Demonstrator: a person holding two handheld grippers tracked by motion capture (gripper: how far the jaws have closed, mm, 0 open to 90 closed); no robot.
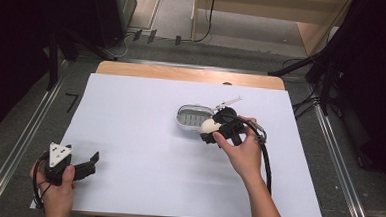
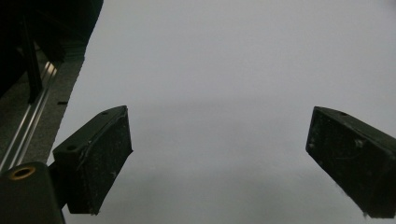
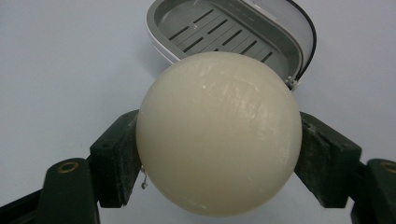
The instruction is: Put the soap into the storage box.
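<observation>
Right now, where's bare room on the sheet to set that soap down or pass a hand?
Bare white sheet runs wide between the left gripper and the soap dish, also along the far edge. It is crowded at centre-right: the right gripper, shut on the round soap, hangs at the dish's near rim. The dish's slotted tray looks bare.

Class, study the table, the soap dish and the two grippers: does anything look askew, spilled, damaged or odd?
Nothing stands out. The right gripper holds the cream soap squarely, beside the empty grey soap dish, which sits flat and intact. The left gripper is open over bare white table. No spills.
</observation>
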